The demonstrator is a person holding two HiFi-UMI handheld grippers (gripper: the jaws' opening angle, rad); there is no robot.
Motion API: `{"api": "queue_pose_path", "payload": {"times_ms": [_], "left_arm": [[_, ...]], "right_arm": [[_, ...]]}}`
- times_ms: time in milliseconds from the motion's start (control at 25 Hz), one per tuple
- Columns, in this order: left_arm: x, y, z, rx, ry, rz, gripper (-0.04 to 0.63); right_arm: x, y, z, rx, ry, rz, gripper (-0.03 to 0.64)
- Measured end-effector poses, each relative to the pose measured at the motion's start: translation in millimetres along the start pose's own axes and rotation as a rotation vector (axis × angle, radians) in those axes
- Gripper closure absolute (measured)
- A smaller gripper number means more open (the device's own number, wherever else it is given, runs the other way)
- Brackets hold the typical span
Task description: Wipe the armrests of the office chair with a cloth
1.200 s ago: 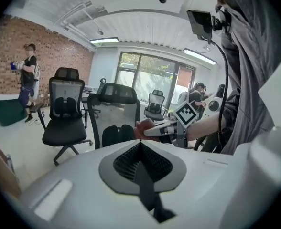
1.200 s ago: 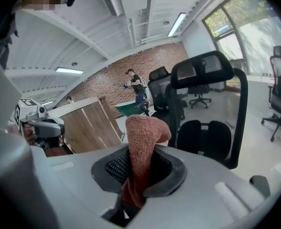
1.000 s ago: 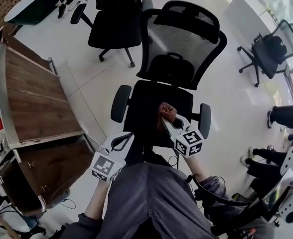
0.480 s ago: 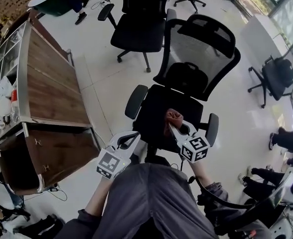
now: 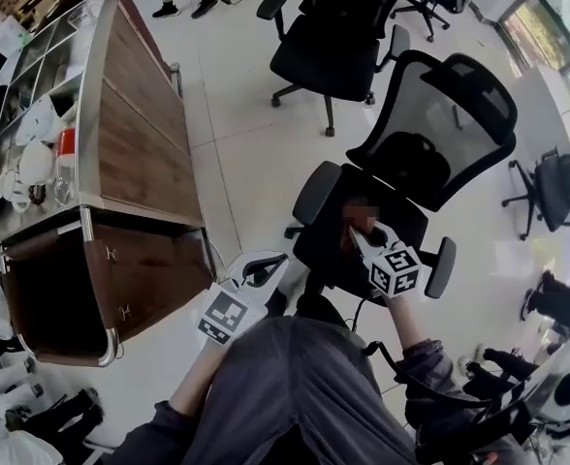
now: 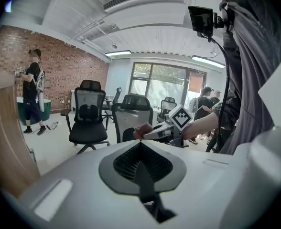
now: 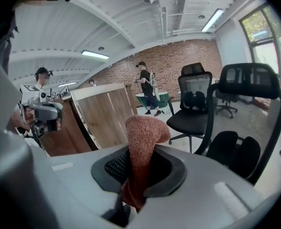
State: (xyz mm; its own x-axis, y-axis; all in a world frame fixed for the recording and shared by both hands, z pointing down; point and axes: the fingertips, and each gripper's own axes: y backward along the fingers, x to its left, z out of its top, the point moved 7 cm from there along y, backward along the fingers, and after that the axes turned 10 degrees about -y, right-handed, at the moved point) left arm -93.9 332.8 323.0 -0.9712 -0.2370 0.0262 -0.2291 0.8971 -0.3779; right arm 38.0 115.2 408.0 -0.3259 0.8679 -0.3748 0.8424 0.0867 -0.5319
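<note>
Right of centre in the head view, the cloth (image 7: 144, 132) is pinched in the right gripper's (image 5: 364, 240) closed jaws. Its free wad stands out past them, likely so that fabric, not plastic, meets an armrest. It hangs over the chair's (image 5: 430, 153) seat, between the armrests (image 5: 316, 190) and on neither. At lower left the left gripper (image 5: 259, 271) waits, jaws together and empty, near the cabinet (image 5: 140, 153).

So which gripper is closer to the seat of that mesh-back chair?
The right. The right gripper, shut on the cloth, is over the seat; the left gripper is off the seat's near edge, to its left.
</note>
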Motion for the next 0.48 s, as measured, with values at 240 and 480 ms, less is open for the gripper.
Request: {"api": "queue_pose_path", "payload": {"times_ms": [240,480], "left_arm": [[26,-3,-14,0.025,0.01,-0.023,0.58],[39,-39,-27,0.078,0.011,-0.062,0.58]], "right_arm": [[-31,-68,-7,0.103,0.064,-0.02,0.561],[-69,-122,-19,0.19,0.122,-0.005,0.561]]}}
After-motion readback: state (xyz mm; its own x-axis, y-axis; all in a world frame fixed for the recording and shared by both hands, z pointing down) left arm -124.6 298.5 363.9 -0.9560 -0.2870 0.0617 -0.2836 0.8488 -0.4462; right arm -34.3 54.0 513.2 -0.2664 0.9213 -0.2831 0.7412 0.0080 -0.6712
